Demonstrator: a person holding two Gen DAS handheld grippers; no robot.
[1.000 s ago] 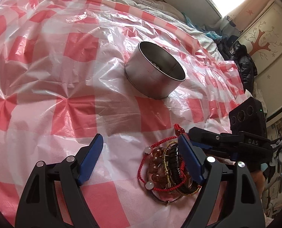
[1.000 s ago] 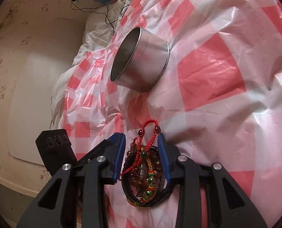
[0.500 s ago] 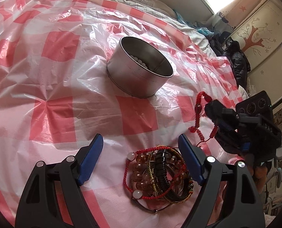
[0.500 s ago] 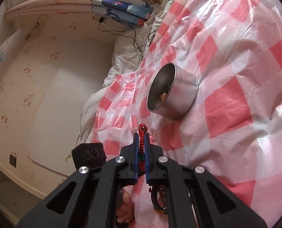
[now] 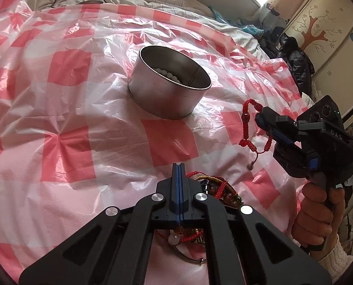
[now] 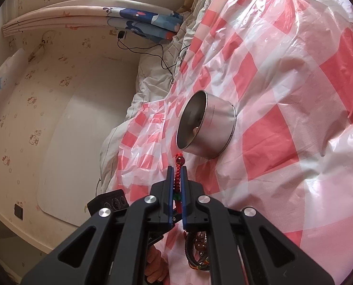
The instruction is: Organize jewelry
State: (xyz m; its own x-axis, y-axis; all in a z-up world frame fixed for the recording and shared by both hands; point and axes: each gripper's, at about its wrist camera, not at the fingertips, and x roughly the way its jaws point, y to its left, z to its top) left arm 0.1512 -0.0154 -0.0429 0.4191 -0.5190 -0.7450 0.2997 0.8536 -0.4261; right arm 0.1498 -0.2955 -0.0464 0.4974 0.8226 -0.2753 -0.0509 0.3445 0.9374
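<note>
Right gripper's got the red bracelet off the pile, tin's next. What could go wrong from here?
1. The red bracelet hangs loose from the right gripper, with a tail dangling; it may snag the tin rim.
2. The left gripper, shut, sits over the bracelet pile; moving it could drag strands.

The left gripper [image 5: 179, 166] has its two blue-padded fingers [image 5: 175, 185] pressed flat together, nothing visible between them, its black linkage arms spreading back toward the camera. The right gripper [image 6: 177, 169] sits ahead and to the right of it (raised clear of the surface), its fingers [image 6: 169, 187] nearly together and pinching a red braided bracelet [image 5: 247, 128] that hangs off its tip. The person's right hand [image 5: 313, 216] wraps the handle below that gripper's body, a white knitted cuff [image 5: 333, 261] at the wrist.
</note>
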